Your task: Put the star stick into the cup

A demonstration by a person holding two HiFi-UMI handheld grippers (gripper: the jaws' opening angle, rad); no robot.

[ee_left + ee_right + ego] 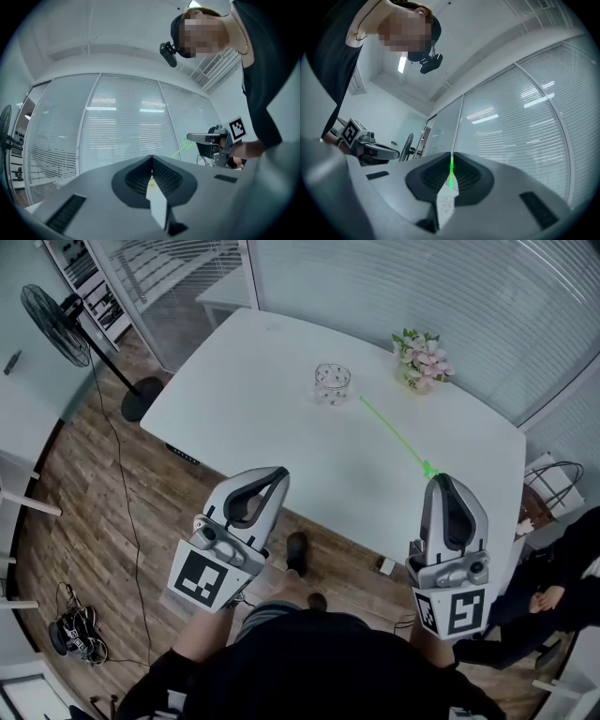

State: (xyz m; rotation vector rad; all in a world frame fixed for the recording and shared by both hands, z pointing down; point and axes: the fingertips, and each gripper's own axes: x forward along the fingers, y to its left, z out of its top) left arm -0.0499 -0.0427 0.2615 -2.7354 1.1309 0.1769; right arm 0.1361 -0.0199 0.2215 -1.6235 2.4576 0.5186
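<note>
black fan [58, 320] stands at the upper left of the head view, on the wood floor [84, 493], with shoes [77, 629] at the lower left. the left gripper [270, 474] sits low and left of centre, its tip overlapping the near edge of the white table [244, 409]; the left gripper view shows its jaws pressed together with nothing between them. the glass cup [332, 383] stands upright at the table's upper centre. the green star stick [394, 432] slants from just right of the cup, apart from it, down to the lower right. a flower pot [420, 360] stands at the table's upper right. the right gripper [441, 480], low on the right, has its jaws clamped on the stick's lower end.
</note>
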